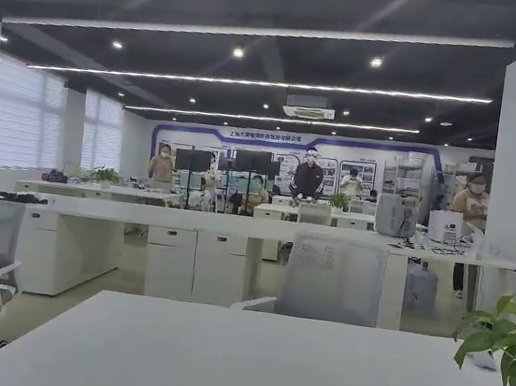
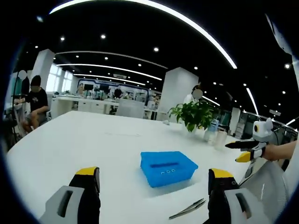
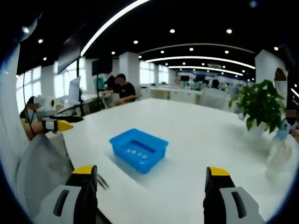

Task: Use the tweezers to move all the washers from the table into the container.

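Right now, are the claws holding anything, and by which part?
Nothing is held. The left claw and the right claw are both open and empty; the tweezers lie on the table near the blue container.

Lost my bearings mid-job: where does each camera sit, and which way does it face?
Head view: on the headset, facing level across the table into the office.
Left gripper view: along its open jaws toward the container; right gripper at right.
Right gripper view: opposite side, same container; left gripper at left.
Both share container, tweezers.
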